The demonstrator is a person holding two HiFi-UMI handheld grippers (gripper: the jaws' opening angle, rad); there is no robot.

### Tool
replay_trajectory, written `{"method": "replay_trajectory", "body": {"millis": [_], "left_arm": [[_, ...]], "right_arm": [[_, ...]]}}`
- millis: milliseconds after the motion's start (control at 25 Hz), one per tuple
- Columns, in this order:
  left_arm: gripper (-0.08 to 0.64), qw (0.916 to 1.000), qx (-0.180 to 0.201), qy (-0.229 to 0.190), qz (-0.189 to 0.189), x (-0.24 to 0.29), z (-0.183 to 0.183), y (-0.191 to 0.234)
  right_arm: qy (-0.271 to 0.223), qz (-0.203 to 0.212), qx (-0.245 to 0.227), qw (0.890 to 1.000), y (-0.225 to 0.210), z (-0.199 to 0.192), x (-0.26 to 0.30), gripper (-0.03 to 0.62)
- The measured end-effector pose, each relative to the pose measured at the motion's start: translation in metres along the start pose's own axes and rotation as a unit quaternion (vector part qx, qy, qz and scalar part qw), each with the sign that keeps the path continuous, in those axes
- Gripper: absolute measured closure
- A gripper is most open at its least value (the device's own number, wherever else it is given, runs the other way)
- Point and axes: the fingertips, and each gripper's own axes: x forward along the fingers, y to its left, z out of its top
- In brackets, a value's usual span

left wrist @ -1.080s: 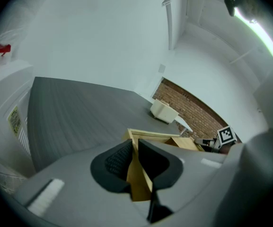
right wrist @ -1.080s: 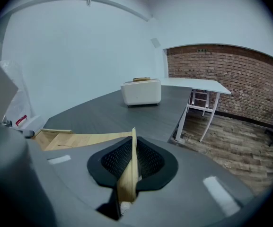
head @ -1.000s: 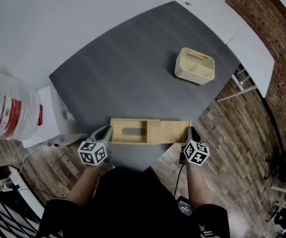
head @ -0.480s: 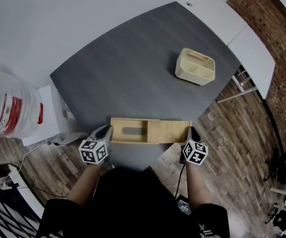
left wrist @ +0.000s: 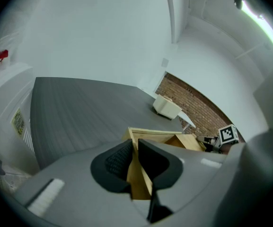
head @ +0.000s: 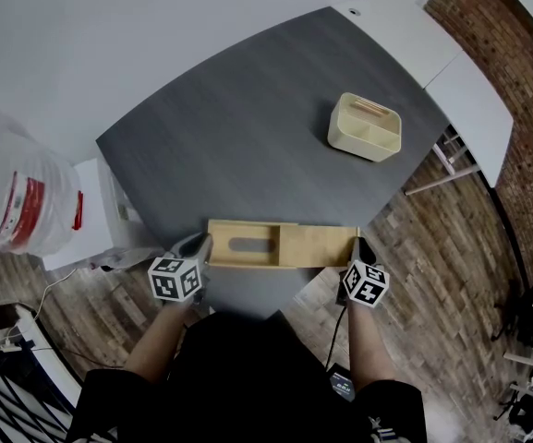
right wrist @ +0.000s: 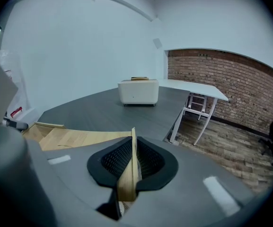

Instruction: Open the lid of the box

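**Box** (head: 240, 245): pale wood with a sliding lid. It lies lengthwise along the near edge of the counter (head: 248, 127), directly in front of the person.

**Lid** (head: 317, 245): drawn out to the right, level with the box. The left part of the box is uncovered, showing a rim and a slot inside. Whether the lid's inner end sits in the grooves cannot be told.

**Left gripper** (head: 197, 247): fingers narrow, clamped on the box's left end wall. Its own view shows the wall pinched between the pads (left wrist: 117, 160).

**Right gripper** (head: 360, 247): fingers narrow, clamped on the lid's thin right end, with the board edge standing between the pads (right wrist: 148, 162).

**Progress**: judged well advanced, since the opening is already exposed. What is left is probably the last draw to free the lid, or simply letting go.

**Bin** (head: 364, 125): cream, with compartments, well apart at the counter's far right.

**Jug** (head: 17, 197): clear plastic, off the counter to the left.

**Desk** (head: 460, 72): white, beyond the counter's right corner.
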Motion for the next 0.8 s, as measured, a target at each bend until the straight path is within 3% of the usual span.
{"method": "replay_trajectory", "body": {"millis": [800], "left_arm": [[0.52,1.0,0.004,0.001,0.0,0.0011,0.0012,-0.001]], "right_arm": [[0.006,-0.003,0.002,1.0,-0.0074,0.004,0.0026,0.555]]}}
